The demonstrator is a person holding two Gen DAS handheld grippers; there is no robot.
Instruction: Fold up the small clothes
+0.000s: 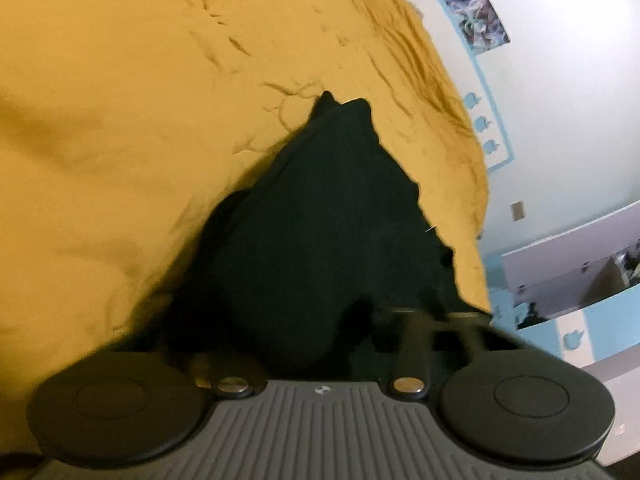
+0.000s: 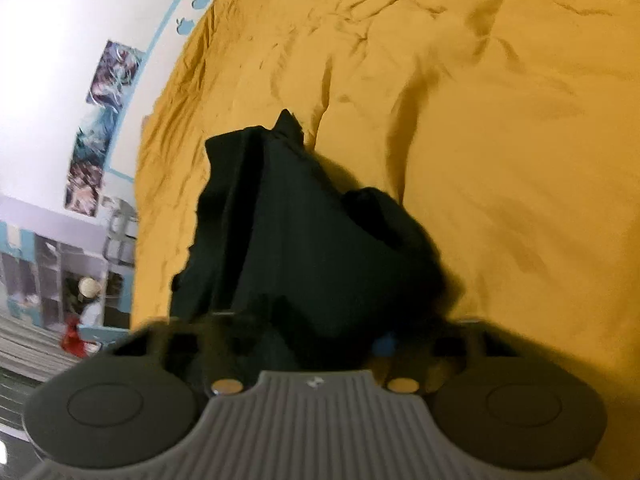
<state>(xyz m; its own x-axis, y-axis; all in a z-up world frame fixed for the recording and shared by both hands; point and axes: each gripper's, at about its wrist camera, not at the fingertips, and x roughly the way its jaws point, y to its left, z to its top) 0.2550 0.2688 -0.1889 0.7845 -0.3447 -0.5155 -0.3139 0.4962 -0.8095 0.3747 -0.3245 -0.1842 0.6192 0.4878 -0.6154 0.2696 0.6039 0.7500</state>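
A small black garment (image 1: 320,216) hangs in front of the left wrist camera, over a yellow bedsheet (image 1: 120,100). It drapes over the left gripper (image 1: 320,320) and hides the fingertips. The same black garment (image 2: 304,232) fills the middle of the right wrist view, bunched and creased, above the yellow sheet (image 2: 500,140). It covers the right gripper (image 2: 316,328) too, whose fingertips are hidden in the cloth. Both views are blurred by motion.
The bed's far edge meets a white wall with posters (image 1: 480,16) and a blue border. Shelving and clutter (image 2: 80,272) stand beyond the bed's edge in the right wrist view. A pale desk or cabinet (image 1: 580,268) stands at the right.
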